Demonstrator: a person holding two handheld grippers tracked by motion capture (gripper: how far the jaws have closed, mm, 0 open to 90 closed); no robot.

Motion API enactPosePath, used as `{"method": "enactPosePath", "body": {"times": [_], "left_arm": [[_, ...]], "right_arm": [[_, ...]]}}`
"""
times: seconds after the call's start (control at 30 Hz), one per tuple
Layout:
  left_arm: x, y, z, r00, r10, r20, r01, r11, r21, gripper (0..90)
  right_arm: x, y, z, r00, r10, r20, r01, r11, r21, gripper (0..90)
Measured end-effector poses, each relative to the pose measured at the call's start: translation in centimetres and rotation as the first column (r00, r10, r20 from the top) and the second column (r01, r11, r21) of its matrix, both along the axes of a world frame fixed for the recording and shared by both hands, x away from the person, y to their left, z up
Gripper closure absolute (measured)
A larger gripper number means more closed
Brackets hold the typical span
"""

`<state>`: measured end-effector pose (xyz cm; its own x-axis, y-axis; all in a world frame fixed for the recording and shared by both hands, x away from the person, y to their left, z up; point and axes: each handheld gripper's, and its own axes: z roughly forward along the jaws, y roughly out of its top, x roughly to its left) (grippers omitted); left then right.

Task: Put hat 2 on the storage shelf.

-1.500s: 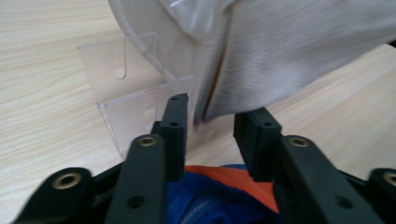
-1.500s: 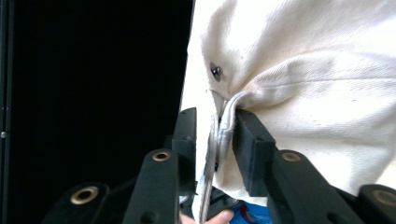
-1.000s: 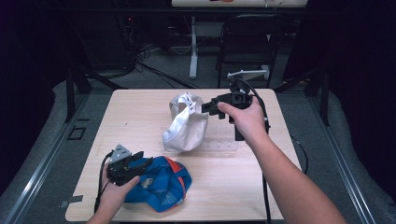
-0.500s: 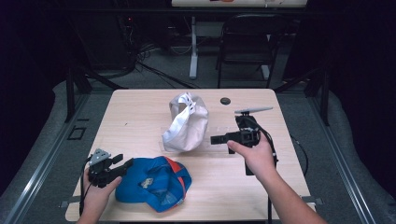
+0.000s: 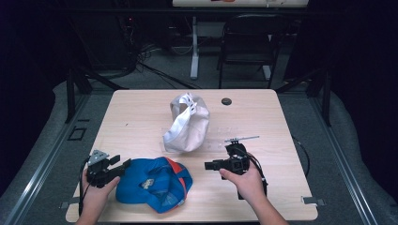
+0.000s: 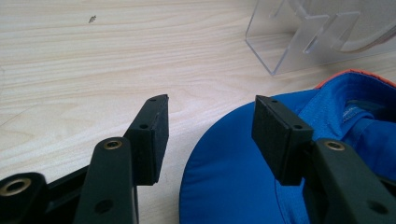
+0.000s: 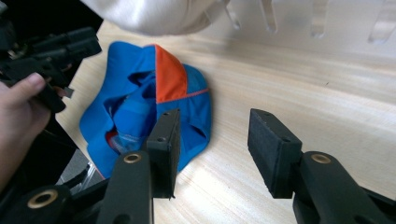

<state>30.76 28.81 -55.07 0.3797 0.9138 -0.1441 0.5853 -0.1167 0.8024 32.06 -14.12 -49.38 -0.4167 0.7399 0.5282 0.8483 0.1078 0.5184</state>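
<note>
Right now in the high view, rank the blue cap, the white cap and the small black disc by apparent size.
1. Blue cap, though it lies nearer the camera, so its lead over the white cap is unsure.
2. White cap.
3. Small black disc, clearly smallest.

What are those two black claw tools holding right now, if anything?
Nothing. The left gripper is open, its jaws just widened, with the blue cap's brim edge lying loose between them. The right gripper is open over bare table.

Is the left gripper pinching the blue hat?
Apart. In the left gripper view the left gripper is open above the blue hat, with bare gaps beside both pads.
</note>
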Motion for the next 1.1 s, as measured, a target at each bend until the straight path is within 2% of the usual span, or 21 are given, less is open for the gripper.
{"method": "enactPosePath", "body": {"times": [0.17, 0.2, 0.23, 0.3, 0.33, 0.37, 0.53, 0.57, 0.7, 0.87, 0.93, 0.97, 1.1], "left_arm": [[0.0, -0.1, 0.0, 1.0000, -0.004, 0.008, 0.004, 1.0000, 0.000, 46.5], [0.0, -0.1, 0.0, 1.0000, -0.009, -0.001, 0.009, 1.0000, 0.002, 46.4], [0.0, -0.1, 0.0, 0.9999, -0.012, -0.005, 0.012, 0.9999, 0.008, 46.4], [0.0, -0.3, -0.1, 0.9999, -0.011, 0.003, 0.011, 0.9999, 0.004, 46.4], [0.0, -0.3, -0.1, 0.9999, -0.013, 0.003, 0.013, 0.9999, 0.006, 46.4], [0.0, -0.3, -0.1, 0.9999, -0.013, 0.004, 0.013, 0.9999, 0.005, 46.4], [0.0, -0.4, -0.1, 0.9999, -0.012, 0.004, 0.012, 0.9999, 0.007, 46.5], [0.0, -0.4, -0.1, 0.9999, -0.014, 0.005, 0.014, 0.9999, 0.005, 46.5], [0.0, -0.4, -0.1, 0.9999, -0.014, 0.005, 0.014, 0.9999, 0.005, 46.4], [0.0, -0.3, -0.1, 0.9999, -0.015, 0.006, 0.015, 0.9999, 0.004, 46.4], [0.0, -0.3, -0.1, 0.9998, -0.017, 0.006, 0.017, 0.9999, 0.005, 46.3], [0.0, -0.3, -0.1, 0.9998, -0.017, 0.006, 0.017, 0.9998, 0.004, 46.3], [-0.1, -0.4, -0.1, 0.9998, -0.017, 0.003, 0.017, 0.9998, 0.006, 46.2]], "right_arm": [[-0.2, 0.7, -1.3, 0.9996, 0.019, -0.019, -0.020, 1.000, -0.002, 54.6], [-0.2, 0.7, -1.3, 0.9995, 0.026, -0.019, -0.027, 0.999, -0.032, 54.6], [-0.3, 1.0, -1.6, 0.9995, 0.023, -0.020, -0.023, 1.000, 0.001, 54.6], [-0.4, 1.3, -2.0, 0.9991, 0.032, -0.028, -0.031, 0.999, 0.007, 54.6], [-0.5, 1.6, -2.2, 0.9995, 0.016, -0.028, -0.016, 1.000, 0.027, 54.7], [-0.5, 1.6, -2.3, 0.9988, 0.037, -0.034, -0.036, 0.999, 0.013, 54.7], [-0.6, 2.3, -2.9, 0.9974, 0.052, -0.050, -0.051, 0.999, 0.017, 54.6], [-0.6, 2.8, -3.2, 0.9954, 0.067, -0.068, -0.065, 0.998, 0.022, 54.7], [-0.7, 3.7, -3.7, 0.9913, 0.094, -0.092, -0.092, 0.995, 0.025, 54.7], [-0.9, 5.1, -4.8, 0.9805, 0.145, -0.132, -0.142, 0.989, 0.035, 54.7], [-1.0, 5.6, -5.1, 0.9761, 0.161, -0.147, -0.159, 0.987, 0.023, 54.7], [-1.1, 5.8, -5.4, 0.9750, 0.161, -0.153, -0.157, 0.987, 0.036, 54.7], [-1.1, 6.5, -6.0, 0.9663, 0.188, -0.176, -0.186, 0.982, 0.028, 54.7]]}}
